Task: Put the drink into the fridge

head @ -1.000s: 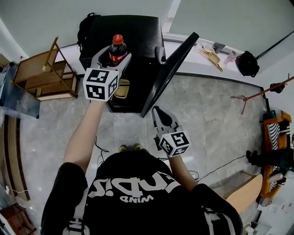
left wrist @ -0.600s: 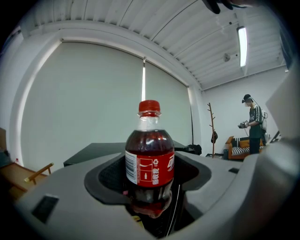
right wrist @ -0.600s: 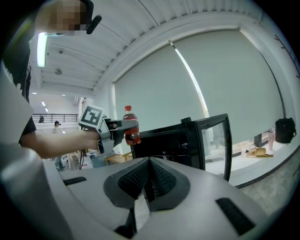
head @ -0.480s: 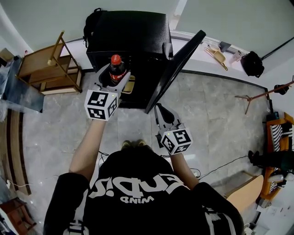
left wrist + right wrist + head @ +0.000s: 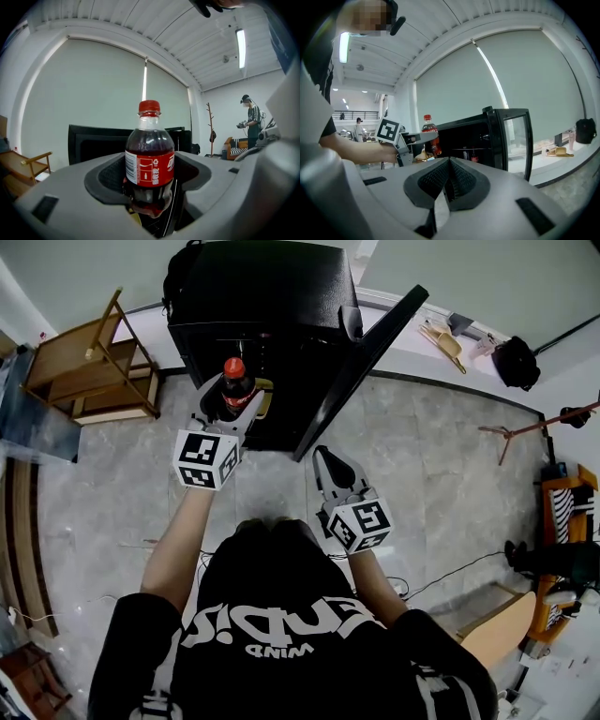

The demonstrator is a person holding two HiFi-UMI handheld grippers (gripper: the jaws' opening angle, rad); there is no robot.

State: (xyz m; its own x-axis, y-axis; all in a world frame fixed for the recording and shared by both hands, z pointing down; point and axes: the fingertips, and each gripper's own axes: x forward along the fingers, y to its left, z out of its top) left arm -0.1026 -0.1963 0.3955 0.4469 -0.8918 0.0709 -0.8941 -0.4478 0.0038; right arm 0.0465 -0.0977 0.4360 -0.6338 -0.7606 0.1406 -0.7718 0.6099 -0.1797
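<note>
A cola bottle (image 5: 235, 388) with a red cap and red label stands upright between the jaws of my left gripper (image 5: 232, 401), which is shut on it. In the left gripper view the bottle (image 5: 150, 166) fills the middle, with the small black fridge (image 5: 101, 140) behind it. The fridge (image 5: 258, 306) stands at the top of the head view with its door (image 5: 361, 367) swung open to the right. The bottle hangs just in front of the open compartment. My right gripper (image 5: 326, 470) is shut and holds nothing, lower and to the right, near the door's edge. The right gripper view shows the bottle (image 5: 430, 133) and the fridge door (image 5: 511, 140).
A wooden chair (image 5: 89, 371) stands left of the fridge. A black bag (image 5: 514, 362) and a dustpan (image 5: 448, 343) lie along the back wall. A wooden rack (image 5: 562, 549) is at the far right. Another person (image 5: 251, 119) stands far off. Grey tiled floor (image 5: 450, 465) spreads to the right.
My left gripper has sunk with the bottle, from level with the fridge top to in front of the open compartment. The right gripper shifted only slightly.
</note>
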